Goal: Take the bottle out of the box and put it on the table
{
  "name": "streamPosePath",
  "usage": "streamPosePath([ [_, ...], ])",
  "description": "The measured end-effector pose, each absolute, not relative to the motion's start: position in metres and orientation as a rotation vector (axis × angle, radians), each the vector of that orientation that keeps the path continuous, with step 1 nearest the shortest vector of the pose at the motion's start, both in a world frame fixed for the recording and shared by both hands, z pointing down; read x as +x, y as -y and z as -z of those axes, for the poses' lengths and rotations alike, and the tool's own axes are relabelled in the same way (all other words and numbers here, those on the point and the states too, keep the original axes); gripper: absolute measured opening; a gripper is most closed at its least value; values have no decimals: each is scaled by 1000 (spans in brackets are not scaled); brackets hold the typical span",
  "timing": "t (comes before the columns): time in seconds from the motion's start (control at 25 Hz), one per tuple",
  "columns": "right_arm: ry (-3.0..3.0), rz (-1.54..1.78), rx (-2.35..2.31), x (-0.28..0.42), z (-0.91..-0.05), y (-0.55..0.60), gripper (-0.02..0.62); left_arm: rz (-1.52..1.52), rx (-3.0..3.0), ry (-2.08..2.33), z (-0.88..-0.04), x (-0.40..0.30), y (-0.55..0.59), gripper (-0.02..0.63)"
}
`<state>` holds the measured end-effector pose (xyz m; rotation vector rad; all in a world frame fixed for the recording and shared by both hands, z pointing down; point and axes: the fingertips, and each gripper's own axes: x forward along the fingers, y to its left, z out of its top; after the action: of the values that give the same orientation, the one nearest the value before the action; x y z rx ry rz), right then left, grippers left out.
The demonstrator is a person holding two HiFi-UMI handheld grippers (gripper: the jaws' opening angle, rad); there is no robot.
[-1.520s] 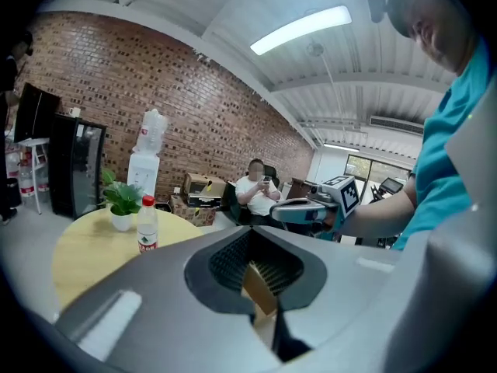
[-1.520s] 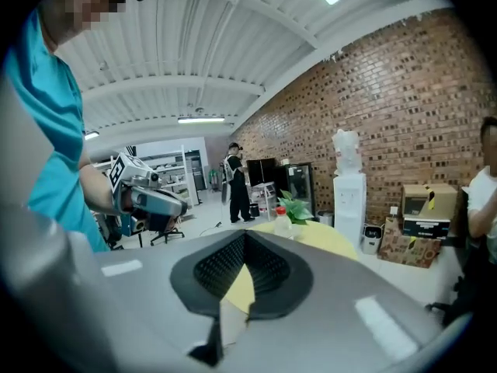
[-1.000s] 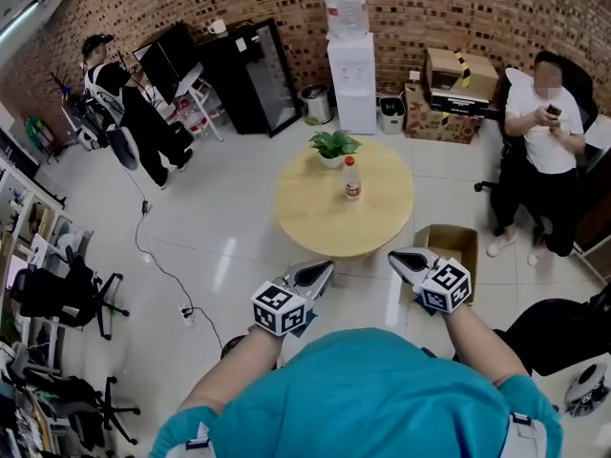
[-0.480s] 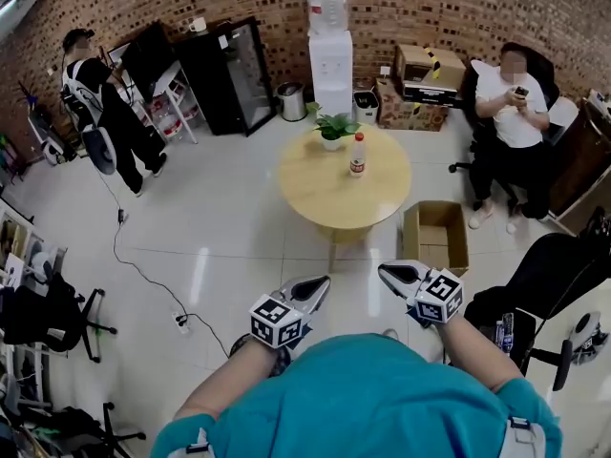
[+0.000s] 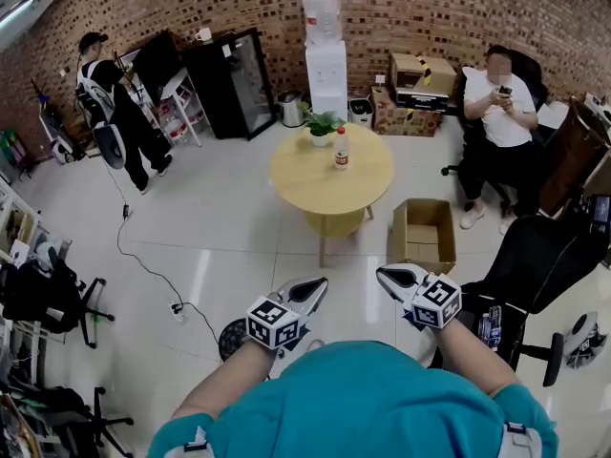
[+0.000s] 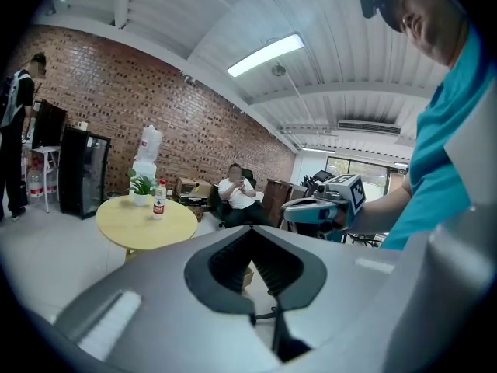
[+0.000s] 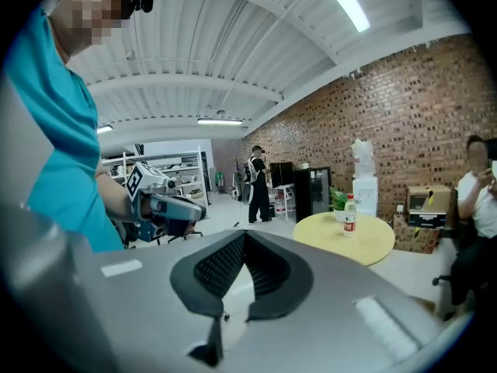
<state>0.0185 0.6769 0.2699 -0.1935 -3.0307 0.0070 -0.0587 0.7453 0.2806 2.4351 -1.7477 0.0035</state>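
A clear bottle with a red label stands upright on the round wooden table, beside a small potted plant. The open cardboard box sits on the floor to the table's right, and I see nothing in it. My left gripper and right gripper are held level close to my chest, far short of the table, both shut and empty. The bottle also shows in the left gripper view, and the bottle in the right gripper view, small and distant.
A seated person in white is beyond the box. A black office chair stands close at my right. A standing person, black cabinet and water dispenser line the brick wall. A cable runs across the floor at left.
The table, bottle and box have shrunk and slid up the head view as I drew back from them. Both grippers kept their shut pose before my chest.
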Motion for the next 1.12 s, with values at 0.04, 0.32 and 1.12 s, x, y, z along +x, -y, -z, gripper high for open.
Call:
streamPosePath([
  [0.04, 3030, 2, -208, 37, -273, -681, 2, 8, 2425, 1755, -284, -41, -748, 0],
  [0.32, 3031, -77, -252, 119, -282, -672, 2, -21, 2390, 1747, -279, 48, -737, 2],
  [1.12, 3060, -37, -218, 56, -281, -803, 0, 9, 2464, 1740, -288, -14, -869, 0],
])
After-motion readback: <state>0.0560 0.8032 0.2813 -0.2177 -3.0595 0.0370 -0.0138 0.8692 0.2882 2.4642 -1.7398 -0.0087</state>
